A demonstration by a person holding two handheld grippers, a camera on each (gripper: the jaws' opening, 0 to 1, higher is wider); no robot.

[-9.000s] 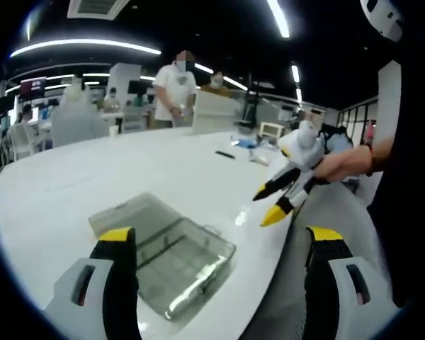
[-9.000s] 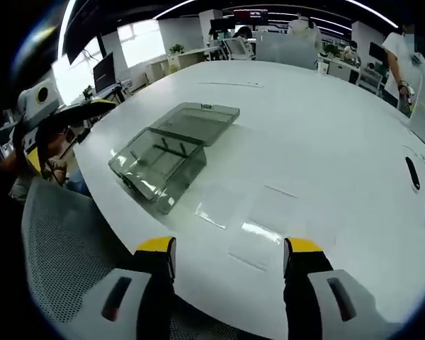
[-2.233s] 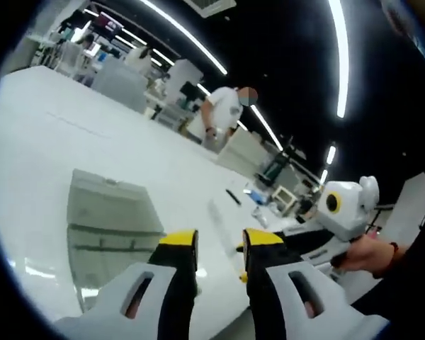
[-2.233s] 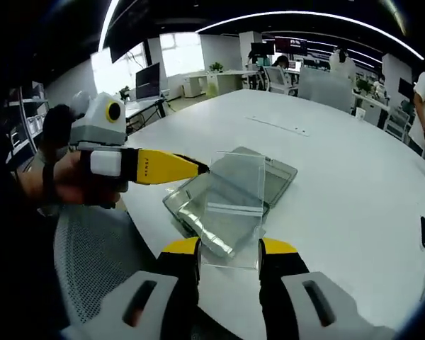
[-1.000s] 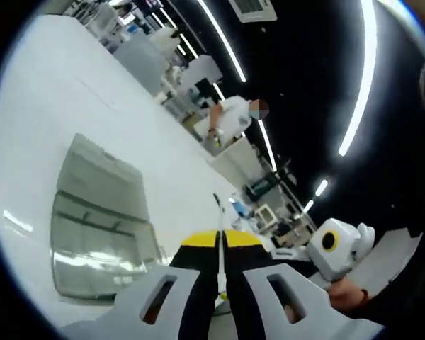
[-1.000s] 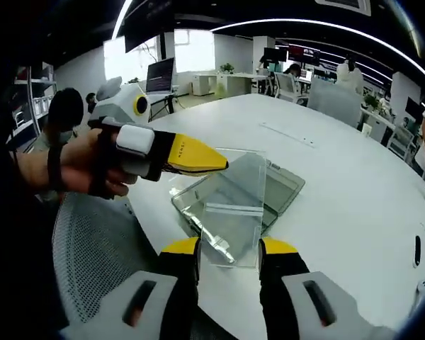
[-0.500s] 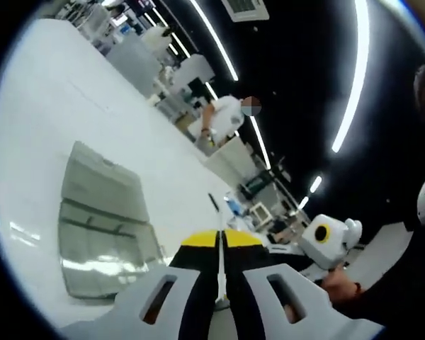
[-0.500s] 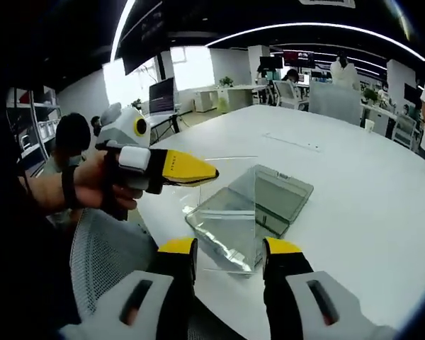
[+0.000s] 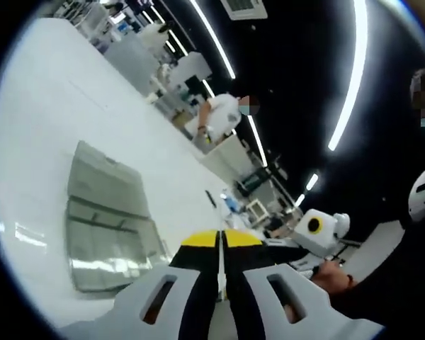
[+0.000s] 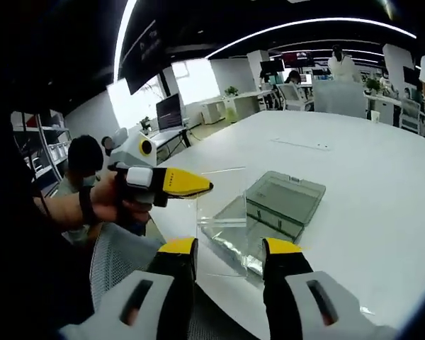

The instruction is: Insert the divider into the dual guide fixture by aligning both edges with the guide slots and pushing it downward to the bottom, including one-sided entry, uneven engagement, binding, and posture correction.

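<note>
Currently the divider [image 10: 219, 205], a clear thin sheet, is up in the air above the white table [image 10: 368, 191], not yet in the fixture. The left gripper [image 9: 219, 237] has its yellow tips clenched on the sheet's edge; in the left gripper view the sheet reads only as a thin pale line running up between the closed jaws, since the camera looks along its plane. In the right gripper view that same gripper reaches in from the left, its tips [image 10: 198, 187] pinching the sheet near an upper corner, so the sheet hangs roughly upright. The right gripper [image 10: 228, 246] sits at the sheet's lower part with its jaws parted and a visible gap between them; whether either pad touches the plastic I cannot tell, but it does not look clamped. My read: the left does the carrying from one corner while the right stays loose below to steady or take the opposite edge. The dual guide fixture [image 10: 273, 209], a smoky transparent open case, lies flat on the table near its rim, beyond and below the sheet; it shows in the left gripper view as well [image 9: 106, 223]. A mesh chair back [image 10: 120, 262] stands below the table edge. Other people stand far off across the room. Alignment with the slots is not yet begun; the one-corner hold invites tilt and one-sided entry.
</note>
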